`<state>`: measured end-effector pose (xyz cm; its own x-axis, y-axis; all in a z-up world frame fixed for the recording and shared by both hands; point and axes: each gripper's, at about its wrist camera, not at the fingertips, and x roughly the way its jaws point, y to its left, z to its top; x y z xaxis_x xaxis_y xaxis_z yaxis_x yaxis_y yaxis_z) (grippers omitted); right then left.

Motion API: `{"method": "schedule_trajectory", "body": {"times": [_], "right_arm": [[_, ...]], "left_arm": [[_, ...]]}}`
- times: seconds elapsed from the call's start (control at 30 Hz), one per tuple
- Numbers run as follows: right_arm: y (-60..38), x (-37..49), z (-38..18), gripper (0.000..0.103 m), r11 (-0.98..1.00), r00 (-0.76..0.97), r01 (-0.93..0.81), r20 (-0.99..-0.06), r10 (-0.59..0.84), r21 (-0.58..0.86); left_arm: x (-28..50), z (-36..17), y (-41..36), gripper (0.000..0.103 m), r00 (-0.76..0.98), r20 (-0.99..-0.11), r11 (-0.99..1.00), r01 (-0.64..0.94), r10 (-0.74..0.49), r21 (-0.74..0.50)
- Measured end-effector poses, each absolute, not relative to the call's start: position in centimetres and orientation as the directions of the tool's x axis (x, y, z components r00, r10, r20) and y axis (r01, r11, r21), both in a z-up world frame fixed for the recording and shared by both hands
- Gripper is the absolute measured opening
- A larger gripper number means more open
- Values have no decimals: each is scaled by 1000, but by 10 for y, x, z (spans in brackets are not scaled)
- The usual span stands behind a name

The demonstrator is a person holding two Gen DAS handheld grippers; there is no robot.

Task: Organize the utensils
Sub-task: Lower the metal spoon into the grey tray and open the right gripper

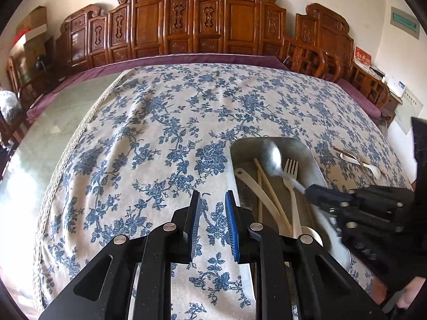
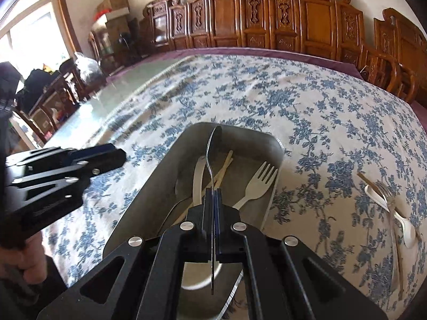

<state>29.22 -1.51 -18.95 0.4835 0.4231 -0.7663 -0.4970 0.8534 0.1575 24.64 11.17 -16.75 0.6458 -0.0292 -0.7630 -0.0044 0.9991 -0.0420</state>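
A metal tray [image 1: 316, 168] [image 2: 275, 149] lies on the floral tablecloth. In it are a white plastic fork [image 1: 291, 176] [image 2: 256, 184], a white spoon [image 1: 256, 189] [image 2: 198, 178] and wooden chopsticks [image 1: 263, 178] [image 2: 225, 164]. My right gripper [image 2: 213, 190] [image 1: 309, 190] is shut on the handle of a metal spoon [image 2: 211, 149] [image 1: 272, 157] and holds it over the tray, bowl pointing away. My left gripper [image 1: 212, 200] [image 2: 117, 154] is open and empty above the cloth, left of the tray.
Right of the tray lie a metal fork [image 2: 387, 194] [image 1: 352, 153], a white spoon [image 2: 400, 221] [image 1: 369, 166] and a chopstick [image 2: 367, 180]. Carved wooden chairs [image 1: 202, 18] line the table's far side. Bare glass tabletop [image 1: 48, 122] lies to the left.
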Motion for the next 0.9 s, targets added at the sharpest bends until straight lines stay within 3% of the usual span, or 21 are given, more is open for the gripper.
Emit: {"method": "schedule_trajectory", "body": {"times": [0.53,0.9], "right_arm": [[-2,294,-210,4,852,453,-495,-786,421,171],[-56,276,-171,4,831,512,-529,-717,473,171]], "left_arm": [[243,-164,111,19,657,-754,999,-5,-27,-40],[239,-153,95,37,684,-728,998,19,-50,-52]]}}
